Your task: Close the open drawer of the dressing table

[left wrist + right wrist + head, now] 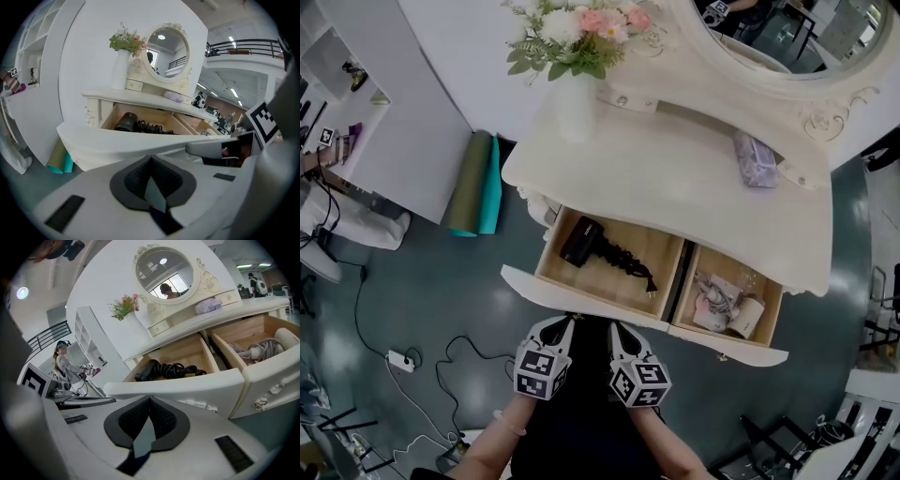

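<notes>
The white dressing table [675, 178] has two wooden drawers pulled out. The left drawer [581, 298] holds a black hair dryer [581, 241] with a coiled cord. The right drawer [741, 349] holds white cords and a white appliance [722, 300]. My left gripper [565, 324] and right gripper [615, 328] sit side by side just before the left drawer's front, both shut on nothing. In the left gripper view, the left gripper's pads [151, 159] meet close under the drawer front [117, 140]. The right gripper [150, 399] faces the same drawer front [187, 385].
A white vase of flowers [572, 94], an oval mirror [769, 37] and a purple pouch [755, 159] are on the tabletop. Rolled green and teal mats [476, 183] lean at the table's left. A power strip [398, 359] and cables lie on the floor.
</notes>
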`<state>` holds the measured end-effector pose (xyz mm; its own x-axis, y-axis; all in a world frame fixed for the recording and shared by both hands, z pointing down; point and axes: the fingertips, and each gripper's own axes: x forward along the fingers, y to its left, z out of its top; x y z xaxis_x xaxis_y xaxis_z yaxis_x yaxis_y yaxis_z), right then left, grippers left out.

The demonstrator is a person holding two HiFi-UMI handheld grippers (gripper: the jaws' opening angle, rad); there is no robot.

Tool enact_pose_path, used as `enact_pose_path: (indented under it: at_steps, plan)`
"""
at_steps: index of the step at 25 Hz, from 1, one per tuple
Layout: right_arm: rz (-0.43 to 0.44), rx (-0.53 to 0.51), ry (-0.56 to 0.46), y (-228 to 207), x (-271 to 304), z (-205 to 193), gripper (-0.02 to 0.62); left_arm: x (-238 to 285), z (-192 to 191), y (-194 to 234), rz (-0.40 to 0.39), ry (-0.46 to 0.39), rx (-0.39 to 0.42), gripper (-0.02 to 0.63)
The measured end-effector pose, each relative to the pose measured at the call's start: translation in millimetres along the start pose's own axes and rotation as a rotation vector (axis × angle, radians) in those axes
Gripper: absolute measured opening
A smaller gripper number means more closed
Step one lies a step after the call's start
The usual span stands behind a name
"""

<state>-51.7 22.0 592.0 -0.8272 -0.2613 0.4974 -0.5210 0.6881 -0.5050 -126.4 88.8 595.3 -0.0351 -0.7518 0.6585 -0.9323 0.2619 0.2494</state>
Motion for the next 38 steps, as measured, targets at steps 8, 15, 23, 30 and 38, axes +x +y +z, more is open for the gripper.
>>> enact_pose_path:
  at_steps: [8, 15, 23, 30, 38]
  plan:
    - [0.01, 0.013, 0.021, -3.6, 4.8, -1.6, -0.002, 14.6, -0.2, 4.0, 0.011, 0.016, -0.032, 0.026]
    - [0.024, 0.024, 0.02, -8.2, 11.7, 5.7, -0.001, 22.3, 6.5, 6.7, 0.021, 0.019, -0.017, 0.026]
    - [0.027, 0.038, 0.01, -14.4, 21.7, 18.2, 0.0, 33.7, 19.0, 9.9, 0.024, 0.019, 0.003, 0.026]
    - [-0.009, 0.058, -0.022, -23.3, 29.5, 29.7, -0.001, 45.4, 29.9, 10.5, 0.008, 0.017, 0.031, 0.026]
    - [-0.036, 0.082, -0.04, -31.3, 41.1, 44.0, -0.001, 58.9, 43.5, 13.6, -0.012, 0.004, 0.039, 0.026]
